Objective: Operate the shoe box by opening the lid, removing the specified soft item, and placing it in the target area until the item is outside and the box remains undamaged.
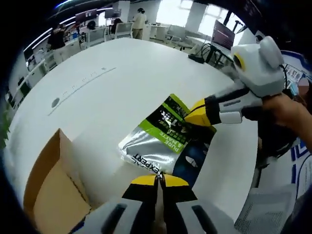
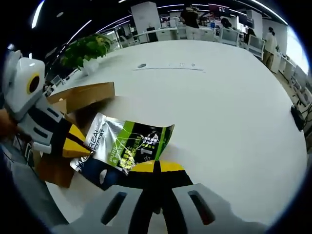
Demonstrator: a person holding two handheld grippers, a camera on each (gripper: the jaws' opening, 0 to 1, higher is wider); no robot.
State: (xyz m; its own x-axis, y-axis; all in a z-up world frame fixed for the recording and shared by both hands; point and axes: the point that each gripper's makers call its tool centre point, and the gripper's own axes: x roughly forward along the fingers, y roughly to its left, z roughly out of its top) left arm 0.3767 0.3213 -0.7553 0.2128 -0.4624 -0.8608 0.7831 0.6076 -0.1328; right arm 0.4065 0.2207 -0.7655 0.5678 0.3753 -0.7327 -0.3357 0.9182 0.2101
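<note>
White table, office desks, potted plant, bright windows

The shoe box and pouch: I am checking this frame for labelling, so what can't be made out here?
- Shoe box, left gripper view: interior faces away; lower part cut by the rim.
- Pouch: both tongs cover its edges, left tongs and right tongs.
- Pouch, right gripper view: near edge hidden behind the right tongs; small print unreadable.
- Background people: too small, blurred.
</note>
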